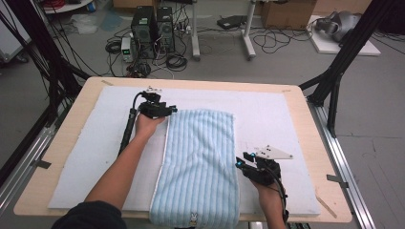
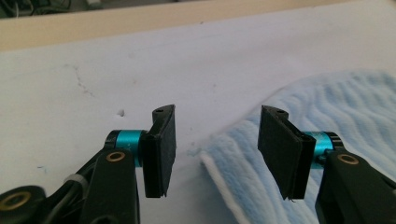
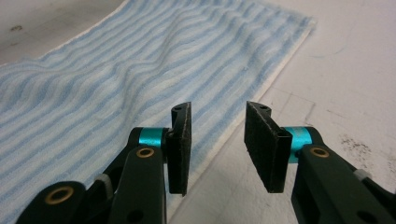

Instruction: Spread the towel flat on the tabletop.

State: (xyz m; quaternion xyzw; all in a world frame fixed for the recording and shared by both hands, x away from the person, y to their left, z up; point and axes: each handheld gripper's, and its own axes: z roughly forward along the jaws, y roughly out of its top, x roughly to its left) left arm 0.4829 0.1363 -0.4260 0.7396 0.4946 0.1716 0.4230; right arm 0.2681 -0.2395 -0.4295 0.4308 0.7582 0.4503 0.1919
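A light blue striped towel (image 1: pixel 200 162) lies folded lengthwise down the middle of the white mat (image 1: pixel 86 157), its near end hanging over the table's front edge. My left gripper (image 1: pixel 168 111) is at the towel's far left corner (image 2: pixel 219 156), open, with that corner lying between the jaws. My right gripper (image 1: pixel 241 160) sits at the towel's right edge (image 3: pixel 252 98) near the front, open, jaws straddling that edge. Neither holds anything.
The mat covers a wooden table (image 1: pixel 310 124). Behind the table, on the floor, stand computer towers (image 1: pixel 153 31), cables, and cardboard boxes (image 1: pixel 286 12). Black frame struts (image 1: pixel 344 52) rise at both sides.
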